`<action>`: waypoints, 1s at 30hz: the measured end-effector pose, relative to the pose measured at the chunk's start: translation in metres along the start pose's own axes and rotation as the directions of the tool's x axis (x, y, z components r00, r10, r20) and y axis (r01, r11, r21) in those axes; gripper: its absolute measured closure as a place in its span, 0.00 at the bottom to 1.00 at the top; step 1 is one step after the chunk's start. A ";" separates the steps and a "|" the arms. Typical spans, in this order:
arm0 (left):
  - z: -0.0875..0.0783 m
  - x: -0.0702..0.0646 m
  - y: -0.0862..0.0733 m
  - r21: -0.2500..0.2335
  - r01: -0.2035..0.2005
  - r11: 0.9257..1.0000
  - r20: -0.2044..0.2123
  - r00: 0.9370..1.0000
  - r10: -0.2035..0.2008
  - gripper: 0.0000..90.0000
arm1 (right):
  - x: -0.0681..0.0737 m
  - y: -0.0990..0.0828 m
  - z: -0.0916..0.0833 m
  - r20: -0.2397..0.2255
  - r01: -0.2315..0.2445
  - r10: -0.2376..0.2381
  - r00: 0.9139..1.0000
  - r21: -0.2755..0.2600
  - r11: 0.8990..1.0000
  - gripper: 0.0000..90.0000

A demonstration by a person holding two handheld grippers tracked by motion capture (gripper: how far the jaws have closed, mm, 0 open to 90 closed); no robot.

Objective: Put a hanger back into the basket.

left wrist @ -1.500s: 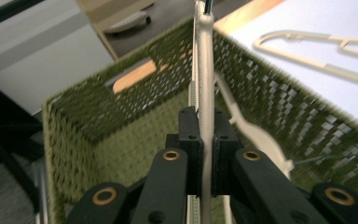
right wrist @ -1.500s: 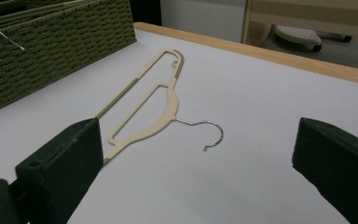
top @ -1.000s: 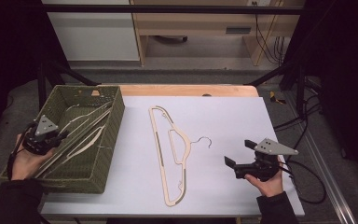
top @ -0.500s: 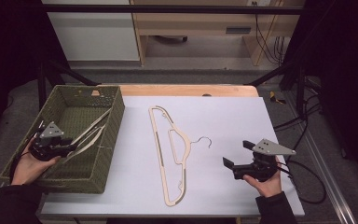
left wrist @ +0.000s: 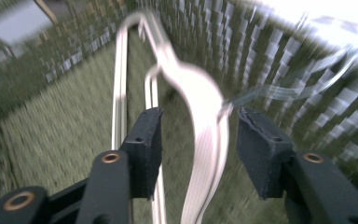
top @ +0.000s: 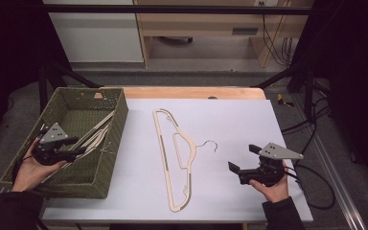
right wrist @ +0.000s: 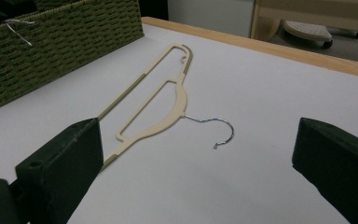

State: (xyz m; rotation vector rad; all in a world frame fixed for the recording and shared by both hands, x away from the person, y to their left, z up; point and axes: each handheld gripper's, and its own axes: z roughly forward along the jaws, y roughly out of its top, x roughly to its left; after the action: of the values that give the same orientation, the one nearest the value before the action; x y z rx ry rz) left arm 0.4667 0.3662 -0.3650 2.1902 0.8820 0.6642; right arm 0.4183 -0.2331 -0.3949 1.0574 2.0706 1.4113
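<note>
We work from green woven basket point(top: 110, 158) at table's left. Left gripper point(left wrist: 196, 140) inside basket, jaws just been opening, now apart and pressing nothing, beige hanger point(left wrist: 204, 116) lying loose between them. Second hanger point(top: 175, 153) lies flat on white table point(top: 239, 120), right of basket. Right gripper point(top: 242, 160) further right, jaws wide apart, empty. We judge: hanger just released into basket. Next: take the hanger on the table.

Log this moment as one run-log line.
left gripper: in basket, jaws just opening around hangers, no grip | right gripper: open, above table | loose hanger: flat on table
</note>
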 end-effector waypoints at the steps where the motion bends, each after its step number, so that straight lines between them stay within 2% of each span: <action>1: -0.004 -0.003 0.004 -0.041 0.016 0.999 -0.007 1.000 -0.016 0.50 | 0.000 0.000 0.000 -0.001 -0.005 0.005 1.000 -0.002 1.000 0.03; 3: -0.011 -0.009 0.012 -0.113 0.038 0.993 -0.006 0.999 -0.039 0.43 | 0.000 0.000 0.000 -0.003 -0.008 0.008 1.000 -0.009 1.000 0.03; 5: -0.017 -0.018 0.020 -0.204 0.092 0.975 0.011 0.996 -0.091 0.35 | 0.000 0.000 0.000 -0.002 -0.009 0.009 1.000 -0.009 1.000 0.03; 9: -0.024 -0.041 0.036 -0.322 0.132 0.938 0.037 0.991 -0.126 0.24 | 0.001 0.000 0.000 -0.001 -0.013 0.013 1.000 -0.012 1.000 0.03; 11: -0.023 -0.054 0.042 -0.355 0.142 0.924 0.060 0.990 -0.129 0.19 | 0.001 0.000 0.000 -0.001 -0.012 0.012 1.000 -0.012 1.000 0.03; 13: -0.020 -0.067 0.047 -0.372 0.140 0.918 0.069 0.990 -0.123 0.14 | 0.001 0.000 0.000 -0.002 -0.016 0.016 1.000 -0.012 1.000 0.03; 16: -0.014 -0.086 0.052 -0.399 0.153 0.904 0.096 0.987 -0.125 0.11 | 0.002 0.000 0.000 -0.001 -0.015 0.015 1.000 -0.011 1.000 0.03; 17: -0.010 -0.093 0.054 -0.402 0.155 0.902 0.100 0.987 -0.125 0.10 | 0.002 -0.001 0.001 -0.002 -0.015 0.015 1.000 -0.012 1.000 0.03; 19: -0.003 -0.105 0.055 -0.407 0.176 0.896 0.130 0.982 -0.134 0.10 | 0.003 -0.001 0.002 -0.003 -0.012 0.012 1.000 -0.009 1.000 0.03; 22: 0.007 -0.119 0.056 -0.400 0.181 0.899 0.152 0.980 -0.130 0.10 | 0.007 0.000 0.005 -0.003 -0.003 0.003 1.000 0.001 1.000 0.03; 24: 0.015 -0.128 0.056 -0.392 0.172 0.904 0.160 0.980 -0.117 0.10 | 0.012 0.001 0.008 -0.011 0.003 -0.003 1.000 0.009 1.000 0.03; 27: 0.025 -0.136 0.054 -0.369 0.157 0.916 0.167 0.981 -0.101 0.11 | 0.019 0.003 0.013 -0.021 0.015 -0.015 1.000 0.022 1.000 0.03; 29: 0.031 -0.139 0.052 -0.353 0.166 0.921 0.188 0.977 -0.103 0.11 | 0.025 0.004 0.018 -0.022 0.023 -0.022 0.999 0.034 0.999 0.03; 30: 0.034 -0.140 0.051 -0.344 0.157 0.926 0.189 0.977 -0.096 0.11 | 0.029 0.005 0.021 -0.030 0.022 -0.021 0.999 0.039 0.999 0.03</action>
State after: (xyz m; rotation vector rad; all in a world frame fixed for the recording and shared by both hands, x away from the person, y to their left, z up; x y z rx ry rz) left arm 0.4189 0.2213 -0.3771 1.8158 0.7421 0.5204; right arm 0.4170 -0.1971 -0.3965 1.0325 2.1327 1.3888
